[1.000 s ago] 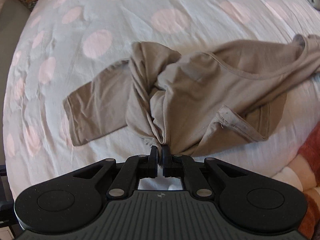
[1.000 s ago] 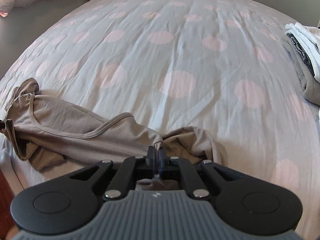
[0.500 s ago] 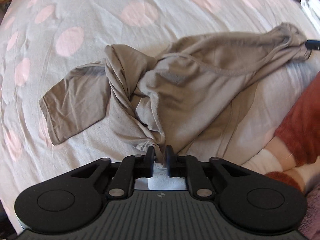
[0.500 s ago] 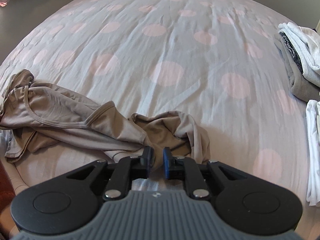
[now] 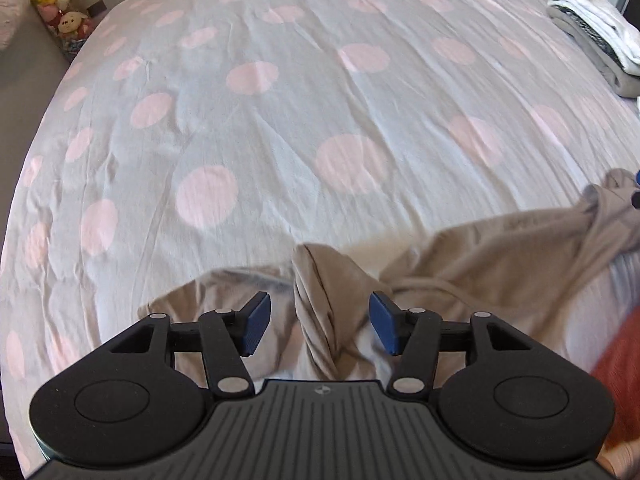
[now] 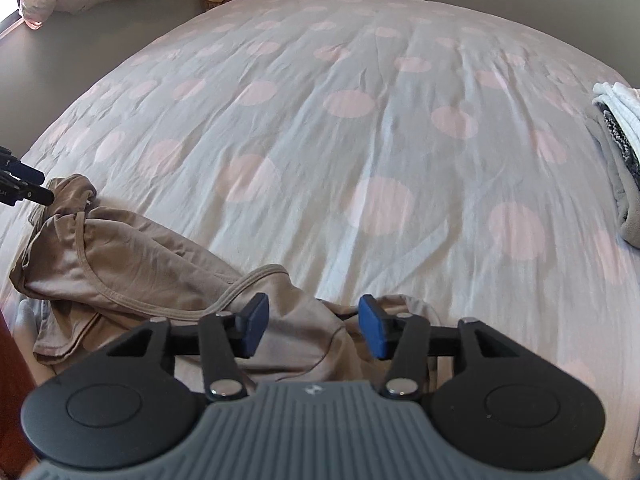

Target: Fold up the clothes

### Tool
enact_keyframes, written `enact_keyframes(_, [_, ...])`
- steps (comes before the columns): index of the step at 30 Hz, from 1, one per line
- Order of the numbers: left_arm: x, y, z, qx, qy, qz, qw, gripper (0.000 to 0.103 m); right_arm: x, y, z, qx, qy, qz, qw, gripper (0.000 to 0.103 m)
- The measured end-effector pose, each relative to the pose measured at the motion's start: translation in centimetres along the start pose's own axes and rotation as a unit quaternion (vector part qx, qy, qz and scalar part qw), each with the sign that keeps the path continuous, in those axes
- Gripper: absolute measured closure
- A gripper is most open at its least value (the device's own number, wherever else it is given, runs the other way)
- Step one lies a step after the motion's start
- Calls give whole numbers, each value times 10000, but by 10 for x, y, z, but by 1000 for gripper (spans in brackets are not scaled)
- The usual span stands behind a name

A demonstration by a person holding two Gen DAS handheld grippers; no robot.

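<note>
Laid out near the front edge of a polka-dot bed (image 6: 360,128), still bunched and twisted: a taupe top (image 6: 132,264), neckline band curling across its middle, one end knotted toward the left, the other heaped under the right tool (image 6: 308,322). Jaws of that right tool opening, blue pads clear of the cloth, a ridge of fabric lying loose between them and pinched by neither. Same on the other side: left tool (image 5: 316,326) opening over a rolled fold of the top (image 5: 500,256), pads standing off it on both sides. Likely a release after dragging the garment out lengthwise, so as to let it settle on the bed before a fresh grip at corners or hem. No fold made yet, by the look of the creases. Stacked at the far right edge, already folded laundry (image 6: 618,160), presumably the finished pile. Beyond the bed's far corner, soft toys (image 5: 60,12).
</note>
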State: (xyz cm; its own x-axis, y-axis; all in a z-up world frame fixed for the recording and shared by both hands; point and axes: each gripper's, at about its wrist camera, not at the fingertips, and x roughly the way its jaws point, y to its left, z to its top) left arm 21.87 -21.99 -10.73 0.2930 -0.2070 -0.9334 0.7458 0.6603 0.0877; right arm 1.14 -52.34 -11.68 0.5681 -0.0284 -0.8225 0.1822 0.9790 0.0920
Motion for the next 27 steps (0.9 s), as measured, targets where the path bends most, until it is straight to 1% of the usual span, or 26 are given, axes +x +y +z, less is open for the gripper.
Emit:
enact_keyframes(2, [14, 4, 3, -116, 114, 4, 9999, 50, 12, -4, 2, 108, 125, 59, 9998, 50])
enact_keyframes(3, [19, 6, 3, -181, 163, -28, 9997, 51, 17, -7, 2, 227, 214, 171, 9994, 51])
enact_keyframes(4, [24, 8, 3, -247, 211, -60, 9995, 61, 20, -10, 2, 341, 290, 325, 9985, 59])
enact_keyframes(5, [27, 10, 3, -306, 262, -117, 9991, 81, 21, -10, 0, 402, 326, 437, 9977, 72])
enact_keyframes(6, [29, 12, 1, -351, 309, -186, 9987, 90, 22, -11, -1, 463, 361, 548, 9968, 79])
enact_keyframes(7, [29, 13, 0, -356, 322, -220, 9986, 94, 21, -9, -3, 442, 364, 592, 9966, 88])
enact_keyframes(8, [26, 13, -2, -303, 304, -200, 9989, 97, 18, -8, -4, 428, 341, 632, 9965, 92])
enact_keyframes(10, [15, 13, -6, -134, 264, -75, 9995, 98, 11, -5, -6, 391, 295, 700, 9963, 97])
enact_keyframes(13, [-4, 22, -18, 25, 348, 183, 9992, 98, -6, -2, -8, 178, 264, 573, 9978, 98])
enact_keyframes(16, [-15, 39, -36, 54, 672, 492, 9965, 98, -21, -1, -14, 17, 362, 492, 9981, 98])
enact_keyframes(19, [-14, 60, -58, 3, 1073, 845, 9906, 98, -24, 3, -23, -132, 590, 485, 9970, 98])
enact_keyframes(20, [-13, 67, -65, -65, 1173, 902, 9890, 98, -23, 6, -27, -206, 668, 463, 9965, 98])
enact_keyframes(23, [-9, 83, -79, -320, 1335, 874, 9867, 98, -21, 14, -37, -365, 813, 447, 9950, 98])
enact_keyframes(25, [-8, 86, -85, -376, 1419, 810, 9858, 98, -19, 19, -42, -422, 863, 422, 9945, 98])
enact_keyframes(27, [-7, 86, -91, -389, 1505, 757, 9849, 95, -19, 22, -45, -413, 871, 412, 9945, 98])
